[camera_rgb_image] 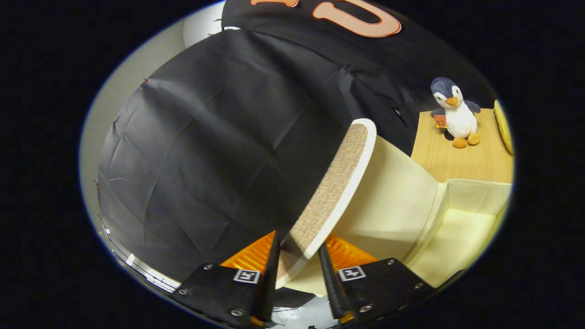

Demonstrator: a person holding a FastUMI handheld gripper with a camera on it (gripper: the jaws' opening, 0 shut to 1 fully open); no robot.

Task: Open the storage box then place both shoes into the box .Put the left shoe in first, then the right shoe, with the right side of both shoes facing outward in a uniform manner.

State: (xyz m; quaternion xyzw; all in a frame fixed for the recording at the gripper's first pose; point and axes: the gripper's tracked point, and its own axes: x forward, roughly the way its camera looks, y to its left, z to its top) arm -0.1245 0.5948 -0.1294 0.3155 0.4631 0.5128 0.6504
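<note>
Wooden table (461, 160) | storage box lid (336, 192) (raised) pinched between claw (299, 256) fingers

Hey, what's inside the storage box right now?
The storage box shows bare cream lining on its walls and floor, with no shoe there. The raised lid, held between the gripper jaws, covers the near corner, so that part cannot be checked.

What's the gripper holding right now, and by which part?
The storage box's lid, by its free edge: the gripper has one finger on each face of it, with the lid swung up off the cream box.
</note>
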